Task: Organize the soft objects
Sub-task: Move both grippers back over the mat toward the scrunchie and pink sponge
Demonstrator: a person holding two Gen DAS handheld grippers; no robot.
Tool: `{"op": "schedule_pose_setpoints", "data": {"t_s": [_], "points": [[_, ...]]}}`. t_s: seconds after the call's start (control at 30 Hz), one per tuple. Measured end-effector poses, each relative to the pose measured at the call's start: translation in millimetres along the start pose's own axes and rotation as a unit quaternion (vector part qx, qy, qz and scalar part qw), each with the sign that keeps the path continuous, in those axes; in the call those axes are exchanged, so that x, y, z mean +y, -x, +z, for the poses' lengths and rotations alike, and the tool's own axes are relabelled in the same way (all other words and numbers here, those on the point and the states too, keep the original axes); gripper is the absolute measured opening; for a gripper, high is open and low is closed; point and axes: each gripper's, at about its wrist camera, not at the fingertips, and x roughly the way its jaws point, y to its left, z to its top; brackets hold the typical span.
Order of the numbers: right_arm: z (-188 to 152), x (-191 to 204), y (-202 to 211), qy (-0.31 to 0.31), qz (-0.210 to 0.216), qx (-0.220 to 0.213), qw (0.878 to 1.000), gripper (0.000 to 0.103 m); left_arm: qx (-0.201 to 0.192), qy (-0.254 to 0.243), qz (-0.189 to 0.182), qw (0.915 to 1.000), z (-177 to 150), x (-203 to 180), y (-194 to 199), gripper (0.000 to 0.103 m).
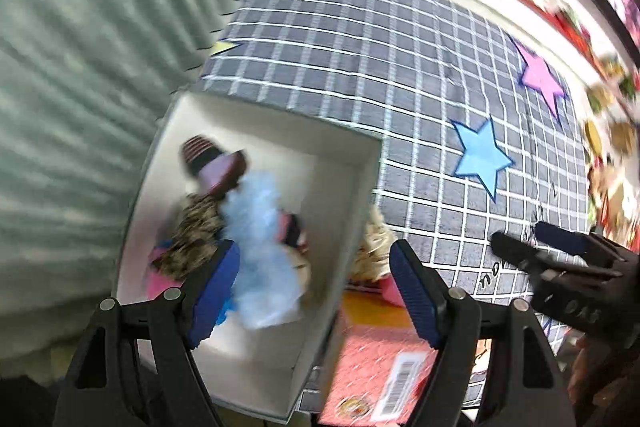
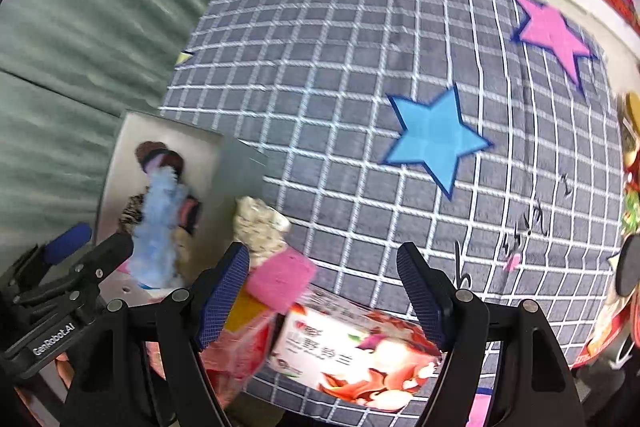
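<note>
Left wrist view: left gripper (image 1: 316,291) spread wide, gripping nothing. Below and beyond the left jaw, a white box (image 1: 168,155) holding a fluffy blue piece (image 1: 260,239), a speckled brown one (image 1: 196,235), a striped dark one (image 1: 208,159) and something pink (image 1: 158,279). Between the jaws, the box's right wall, a cream fluffy piece (image 1: 374,247) and a red carton (image 1: 372,359) on a checked mat (image 1: 360,47).

Right wrist view: right gripper (image 2: 322,297) spread wide, empty. Between the jaws, a pink sponge (image 2: 280,281) and the carton (image 2: 352,359); cream piece (image 2: 260,223) just beyond the left jaw; box (image 2: 128,131) farther left.
</note>
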Motion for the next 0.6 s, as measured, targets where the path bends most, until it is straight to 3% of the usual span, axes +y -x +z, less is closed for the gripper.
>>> {"op": "schedule_pose_setpoints", "data": {"t_s": [0.07,0.2,0.37,0.6], "points": [[-2,-10,-16,0.001,0.008,0.023,1.0,0.077,0.0,-0.012,0.007,0.9999,6,-10,-5,0.08],[-8,-12,-48,0.018,0.022,0.062,0.998,0.077,-0.003,0.011,0.015,0.9998,10,-4,-13,0.08],[-10,-10,-84,0.003,0.079,0.119,0.99,0.077,-0.009,0.023,0.031,0.9992,0,15,-13,0.08],[-8,12,-124,0.009,0.091,0.181,0.979,0.078,-0.006,0.047,0.028,0.9985,-6,32,-16,0.08]]}}
